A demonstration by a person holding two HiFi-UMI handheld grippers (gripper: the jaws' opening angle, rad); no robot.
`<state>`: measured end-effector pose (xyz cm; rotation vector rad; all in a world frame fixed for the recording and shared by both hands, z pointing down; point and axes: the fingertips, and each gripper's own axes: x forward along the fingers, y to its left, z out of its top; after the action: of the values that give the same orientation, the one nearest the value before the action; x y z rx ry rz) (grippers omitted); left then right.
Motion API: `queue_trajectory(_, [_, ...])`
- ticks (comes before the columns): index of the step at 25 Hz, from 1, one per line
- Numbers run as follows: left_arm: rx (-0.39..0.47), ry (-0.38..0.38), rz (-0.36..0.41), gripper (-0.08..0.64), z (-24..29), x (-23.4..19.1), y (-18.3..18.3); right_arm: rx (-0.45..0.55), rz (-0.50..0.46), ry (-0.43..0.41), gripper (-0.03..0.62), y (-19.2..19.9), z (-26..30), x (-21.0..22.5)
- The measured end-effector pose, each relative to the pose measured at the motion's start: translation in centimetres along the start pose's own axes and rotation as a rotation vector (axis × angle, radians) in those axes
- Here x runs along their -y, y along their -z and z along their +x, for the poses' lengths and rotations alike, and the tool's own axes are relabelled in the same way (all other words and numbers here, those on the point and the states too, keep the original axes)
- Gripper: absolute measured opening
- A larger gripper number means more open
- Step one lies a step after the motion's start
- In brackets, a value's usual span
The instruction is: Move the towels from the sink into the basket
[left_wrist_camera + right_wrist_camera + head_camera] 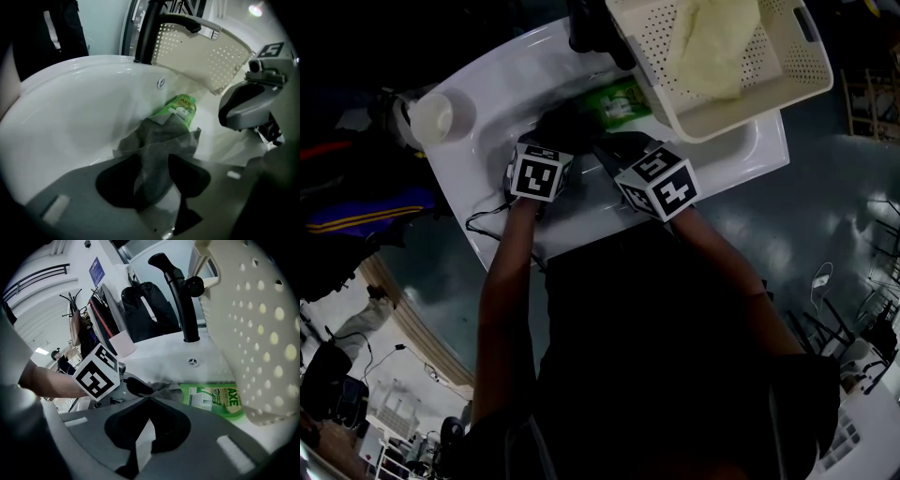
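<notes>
Grip needs depth: the crumpled grey cloth towel point(159, 150) lies in the white ceramic sink point(70, 117), loose between the left hand-held gripper's point(152, 161) wide-open jaws. Close on a thick fold (clear of the green plastic bottle point(182, 108)). The right hand-held gripper point(147, 404) is closed and empty.

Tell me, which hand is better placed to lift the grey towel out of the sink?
Left. The left gripper has its jaws apart with the grey towel between them, low in the sink. The right gripper has its jaws nearly together, with nothing between them.
</notes>
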<state>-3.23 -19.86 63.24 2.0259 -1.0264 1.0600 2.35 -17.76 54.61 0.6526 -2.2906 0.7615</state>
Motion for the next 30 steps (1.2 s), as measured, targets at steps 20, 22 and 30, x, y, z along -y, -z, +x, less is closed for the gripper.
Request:
queue_trajectory(20, [0.026, 0.037, -0.067, 0.021, 0.1, 0.3, -0.1, 0.019, 0.006, 0.001, 0.0, -0.4, -0.4, -0.1])
queue_trajectory(22, [0.047, 0.051, -0.095, 0.02, -0.6, 0.4, -0.3, 0.022, 0.003, 0.004, 0.0, -0.6, -0.6, -0.3])
queue_trajectory(30, [0.138, 0.04, -0.109, 0.018, -3.8, 0.6, -1.4, 0.063, -0.004, 0.015, 0.0, -1.9, -1.2, -0.6])
